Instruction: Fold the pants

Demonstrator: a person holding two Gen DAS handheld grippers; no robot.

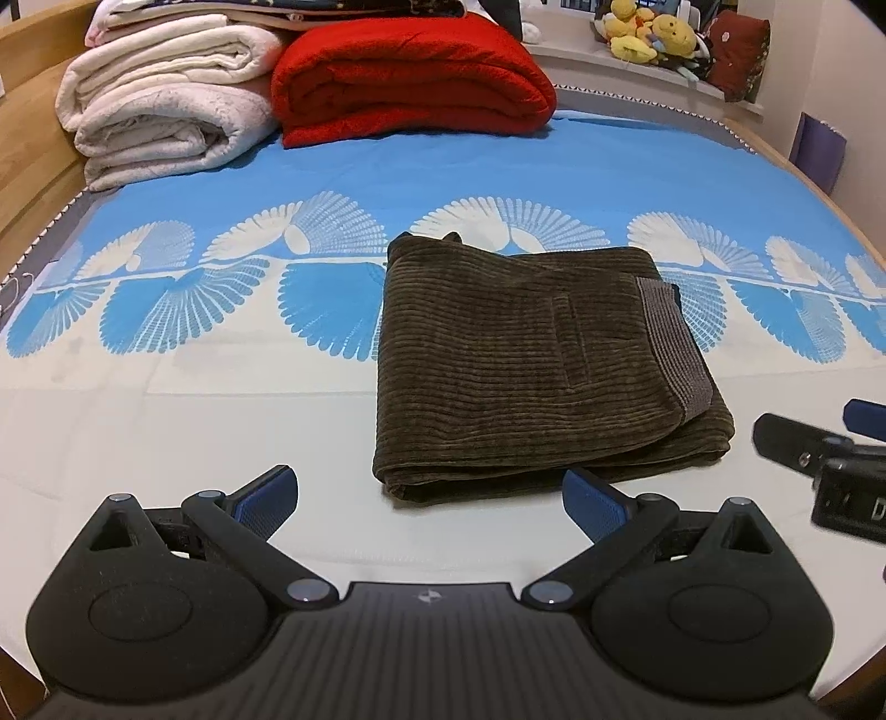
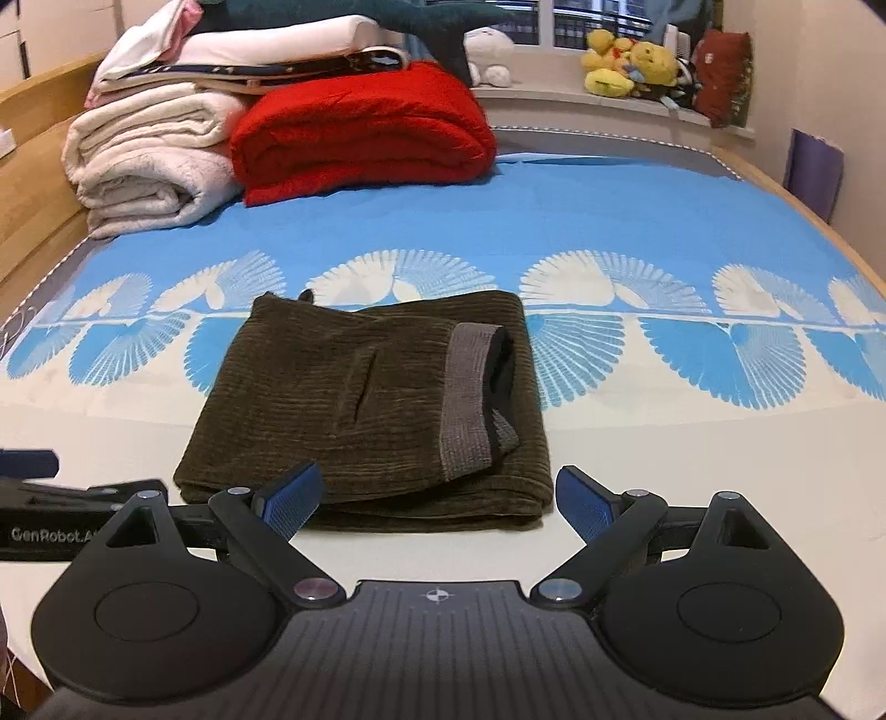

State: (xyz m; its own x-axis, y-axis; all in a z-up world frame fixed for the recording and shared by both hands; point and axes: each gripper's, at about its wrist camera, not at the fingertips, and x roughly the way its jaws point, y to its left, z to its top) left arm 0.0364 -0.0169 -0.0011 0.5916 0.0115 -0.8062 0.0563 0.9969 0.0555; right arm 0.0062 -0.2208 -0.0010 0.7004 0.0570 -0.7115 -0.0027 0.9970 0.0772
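Observation:
Dark brown corduroy pants (image 1: 526,365) lie folded into a compact rectangle on the bed, grey waistband on the right side. They also show in the right wrist view (image 2: 371,404). My left gripper (image 1: 429,501) is open and empty, hovering just in front of the pants' near edge, slightly left of it. My right gripper (image 2: 437,498) is open and empty, right at the near edge of the folded pants. The right gripper's tip shows at the right edge of the left wrist view (image 1: 819,448); the left gripper's body shows at the left of the right wrist view (image 2: 55,509).
The bed sheet (image 1: 166,421) is white near me and blue with white fan patterns farther away. A folded red blanket (image 1: 410,83) and stacked white blankets (image 1: 160,111) sit at the far left. Plush toys (image 1: 648,33) line the windowsill. A wooden bed frame (image 1: 33,138) runs along the left.

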